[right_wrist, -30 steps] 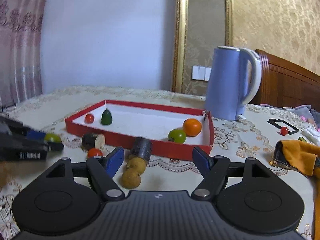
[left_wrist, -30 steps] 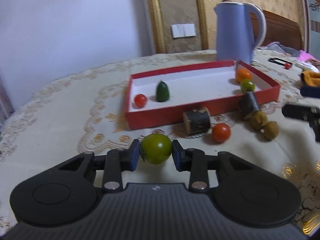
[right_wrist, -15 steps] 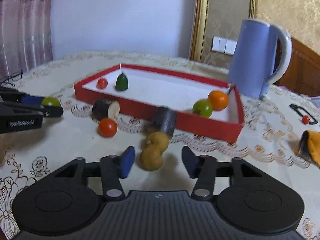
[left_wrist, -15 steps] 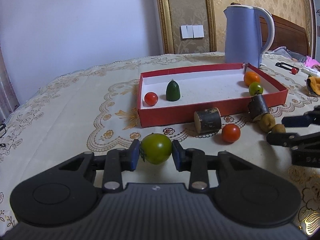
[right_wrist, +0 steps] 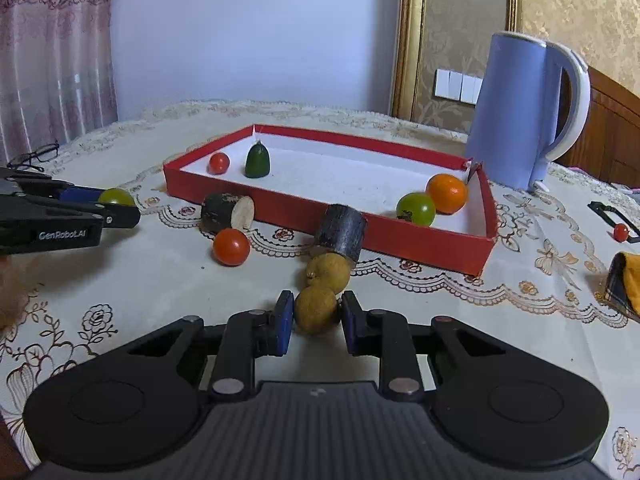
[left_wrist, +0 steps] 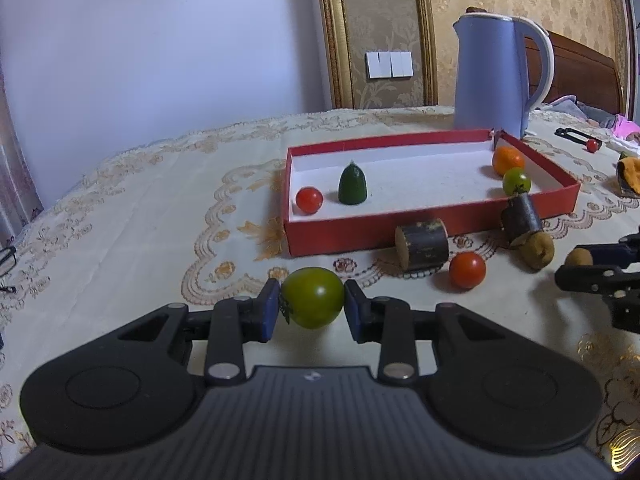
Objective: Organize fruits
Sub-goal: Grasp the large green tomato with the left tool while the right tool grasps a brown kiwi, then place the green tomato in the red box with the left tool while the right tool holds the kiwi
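Pale lilac wall (right_wrist: pixel 248 32) behind table (left_wrist: pixel 132 216). Gold-framed damask panel (left_wrist: pixel 380 28) with white switch plate (left_wrist: pixel 389 64). Pink lace curtain (right_wrist: pixel 52 52) at left. Dark wooden headboard (left_wrist: pixel 576 68) at right. Table under cream embroidered cloth. Soft, even light.

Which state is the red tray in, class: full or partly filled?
Partly filled. The red tray holds only a red tomato, dark green fruit, green tomato and orange; most of its white floor is bare.
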`<state>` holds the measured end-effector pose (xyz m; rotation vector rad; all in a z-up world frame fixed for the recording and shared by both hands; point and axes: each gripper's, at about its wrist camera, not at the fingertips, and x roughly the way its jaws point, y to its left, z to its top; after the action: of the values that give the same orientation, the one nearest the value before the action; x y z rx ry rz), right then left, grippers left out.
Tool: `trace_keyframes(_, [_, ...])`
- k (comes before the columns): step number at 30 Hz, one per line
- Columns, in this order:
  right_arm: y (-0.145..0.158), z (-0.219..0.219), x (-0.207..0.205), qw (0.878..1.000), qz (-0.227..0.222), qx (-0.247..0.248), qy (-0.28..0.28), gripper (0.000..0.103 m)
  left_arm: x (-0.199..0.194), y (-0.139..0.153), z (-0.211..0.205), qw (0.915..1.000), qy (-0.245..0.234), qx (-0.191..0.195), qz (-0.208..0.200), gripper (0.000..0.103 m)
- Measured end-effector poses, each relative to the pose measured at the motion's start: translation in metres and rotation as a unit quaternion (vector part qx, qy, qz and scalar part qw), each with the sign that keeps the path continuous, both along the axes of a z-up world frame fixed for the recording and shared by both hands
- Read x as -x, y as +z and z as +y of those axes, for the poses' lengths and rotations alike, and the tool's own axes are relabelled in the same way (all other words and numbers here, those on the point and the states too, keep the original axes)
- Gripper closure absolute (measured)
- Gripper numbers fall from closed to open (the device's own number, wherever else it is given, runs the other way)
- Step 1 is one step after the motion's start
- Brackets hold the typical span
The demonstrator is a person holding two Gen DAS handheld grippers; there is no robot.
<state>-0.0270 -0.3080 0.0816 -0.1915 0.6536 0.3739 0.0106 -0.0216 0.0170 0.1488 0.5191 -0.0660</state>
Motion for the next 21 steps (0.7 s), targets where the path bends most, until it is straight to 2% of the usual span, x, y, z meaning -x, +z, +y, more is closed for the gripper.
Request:
trace_keyframes(5, [0.009, -0.011, 0.006, 1.000, -0.017, -0.023, -0.001, 0.078, -0.006, 0.019, -0.009, 0.9997, -0.010, -0.012, -0.020, 0.071])
trace_keyframes(12, [0.015, -0.020, 0.014, 0.999, -0.032, -0.035, 0.000, 0.078, -0.044, 0.047, -0.038, 0.9986, -0.025, -0.028, -0.038, 0.070])
trace_keyframes(18, [0.017, -0.026, 0.017, 0.998, -0.034, -0.049, 0.001, 0.078, -0.093, 0.055, -0.070, 0.9984, -0.033, -0.038, -0.024, 0.070])
trace_keyframes(21, [0.016, -0.027, 0.018, 0.998, -0.035, -0.051, -0.001, 0.078, -0.116, 0.052, -0.085, 0.9978, -0.029, -0.056, -0.021, 0.070])
